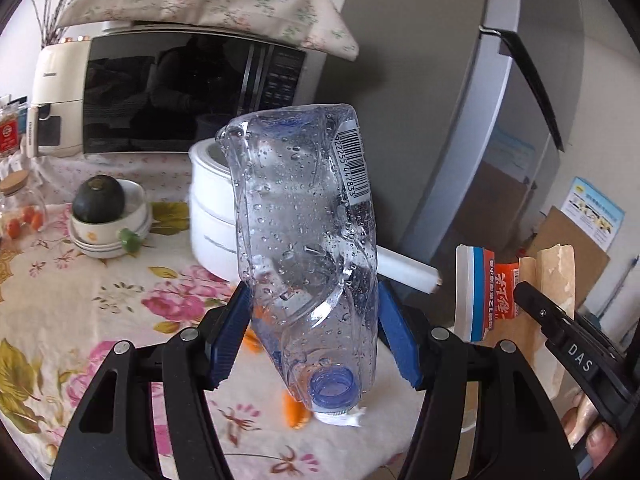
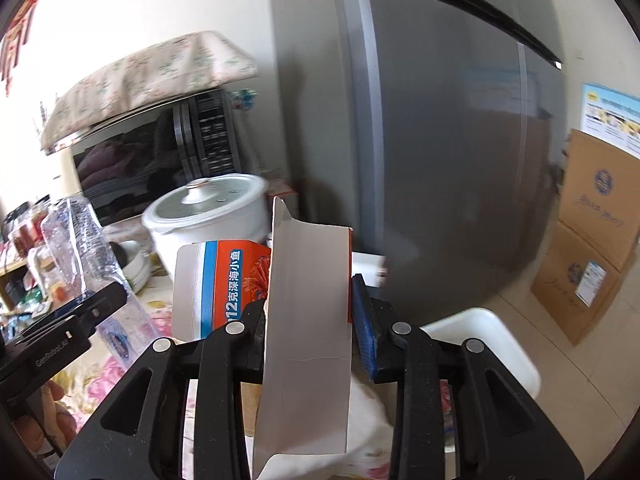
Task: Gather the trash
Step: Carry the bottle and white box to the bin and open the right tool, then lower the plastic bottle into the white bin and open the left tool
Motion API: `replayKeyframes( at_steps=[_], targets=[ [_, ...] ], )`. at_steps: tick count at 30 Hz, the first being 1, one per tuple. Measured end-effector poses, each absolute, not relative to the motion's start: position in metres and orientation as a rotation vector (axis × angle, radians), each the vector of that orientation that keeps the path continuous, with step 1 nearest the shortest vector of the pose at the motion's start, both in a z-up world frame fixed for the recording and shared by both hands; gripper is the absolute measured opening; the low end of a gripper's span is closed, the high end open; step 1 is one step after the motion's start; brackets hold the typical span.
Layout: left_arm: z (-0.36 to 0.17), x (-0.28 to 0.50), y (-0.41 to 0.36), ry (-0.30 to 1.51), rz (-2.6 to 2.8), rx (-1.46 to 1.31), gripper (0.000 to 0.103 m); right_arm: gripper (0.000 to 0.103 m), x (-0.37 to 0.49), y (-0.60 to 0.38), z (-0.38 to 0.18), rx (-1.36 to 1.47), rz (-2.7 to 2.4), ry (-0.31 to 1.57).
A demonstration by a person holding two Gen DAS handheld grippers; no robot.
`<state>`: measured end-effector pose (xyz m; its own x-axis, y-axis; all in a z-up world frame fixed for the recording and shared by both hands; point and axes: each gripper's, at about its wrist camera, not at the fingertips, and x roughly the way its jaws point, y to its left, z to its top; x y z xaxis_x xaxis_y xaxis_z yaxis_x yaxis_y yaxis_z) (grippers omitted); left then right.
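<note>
My left gripper (image 1: 316, 332) is shut on a crushed clear plastic bottle (image 1: 304, 232). The bottle stands base up, and its open blue neck points toward the camera. Blue pads press its lower sides. It also shows at the left of the right wrist view as the bottle (image 2: 76, 240). My right gripper (image 2: 310, 328) is shut on a flattened orange, blue and white cardboard box (image 2: 304, 320), whose grey inner side faces the camera. In the left wrist view that box (image 1: 486, 292) appears at the right with the right gripper's black finger in front of it.
A floral tablecloth (image 1: 80, 304) covers the table, with a white cooker pot (image 2: 208, 216), stacked bowls holding a dark round fruit (image 1: 100, 200) and a microwave (image 1: 180, 92) behind. A grey fridge (image 2: 460, 140) stands at the right. A white bin (image 2: 484, 336) and cardboard cartons (image 2: 592, 240) sit on the floor.
</note>
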<state>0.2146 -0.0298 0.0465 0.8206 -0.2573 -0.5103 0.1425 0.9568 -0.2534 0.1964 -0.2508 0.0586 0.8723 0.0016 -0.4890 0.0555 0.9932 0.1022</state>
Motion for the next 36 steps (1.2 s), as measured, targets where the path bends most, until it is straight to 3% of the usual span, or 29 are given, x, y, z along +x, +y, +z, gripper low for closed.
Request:
replayKeyframes(
  at_steps=[10, 13, 15, 17, 32, 36],
  targets=[
    [0.037, 0.212, -0.110, 0.604, -0.335, -0.139, 0.063, 0.033, 0.207, -0.342, 0.022, 0.201, -0.206, 0.605],
    [0.034, 0.212, -0.132, 0.613, -0.372, -0.123, 0.063, 0.041, 0.212, -0.362, 0.013, 0.219, -0.259, 0.629],
    [0.031, 0.214, -0.146, 0.618, -0.396, -0.115, 0.063, 0.059, 0.212, -0.372, 0.011, 0.232, -0.288, 0.627],
    [0.029, 0.215, -0.160, 0.627, -0.420, -0.110, 0.063, 0.066, 0.207, -0.385, 0.013, 0.249, -0.339, 0.602],
    [0.012, 0.248, -0.262, 0.719, -0.546, -0.103, 0.063, 0.095, 0.181, -0.442, 0.012, 0.196, -0.619, 0.611],
    [-0.001, 0.256, -0.285, 0.763, -0.566, -0.107, 0.063, 0.096, 0.174, -0.462, 0.006, 0.215, -0.701, 0.628]
  ],
)
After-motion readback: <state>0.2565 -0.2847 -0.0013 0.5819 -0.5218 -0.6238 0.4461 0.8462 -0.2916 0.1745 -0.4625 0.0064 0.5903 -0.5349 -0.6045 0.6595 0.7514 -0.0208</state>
